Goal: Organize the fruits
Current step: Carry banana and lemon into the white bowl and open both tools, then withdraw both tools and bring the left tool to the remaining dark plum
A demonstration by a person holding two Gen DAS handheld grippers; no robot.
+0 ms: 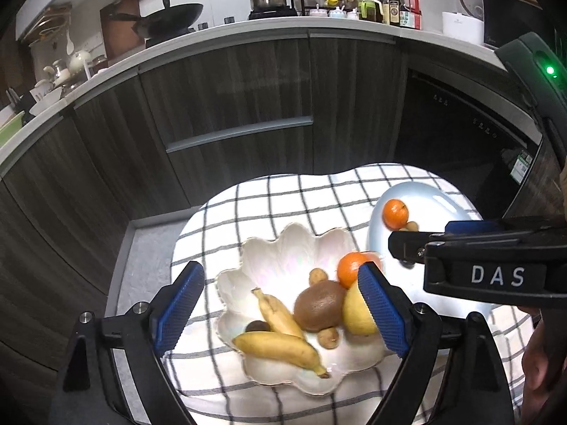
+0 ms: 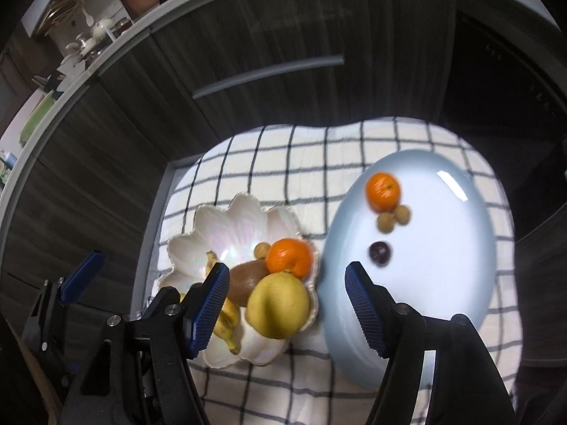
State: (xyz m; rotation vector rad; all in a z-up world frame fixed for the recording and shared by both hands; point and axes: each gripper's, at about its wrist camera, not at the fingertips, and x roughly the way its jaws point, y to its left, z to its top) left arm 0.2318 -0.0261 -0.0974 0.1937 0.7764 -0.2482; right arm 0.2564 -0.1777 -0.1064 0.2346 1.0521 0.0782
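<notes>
Your left gripper hangs with its blue pads spread wide and nothing between them, poised above the white scalloped bowl. Below it lie two bananas, a kiwi touching a yellow pear-like fruit on its right, and an orange at the bowl's far right edge. A few small brown round fruits sit among them: one just beyond the kiwi, one near the bananas' tips, and a darker one tucked against the upper banana.

Your right gripper is also parted and holds nothing; it hangs over the gap where the bowl meets the pale blue plate. In the left wrist view its black body marked DAS comes in from the right above the plate.

On the plate rest a second orange, two small tan fruits just beside it and touching each other, and a dark purple fruit a little nearer to you, apart from the others.

Bowl and plate stand side by side on a checked cloth. Beyond it run dark wood-grain cabinets under a countertop with a wok, a saucepan and bottles.
</notes>
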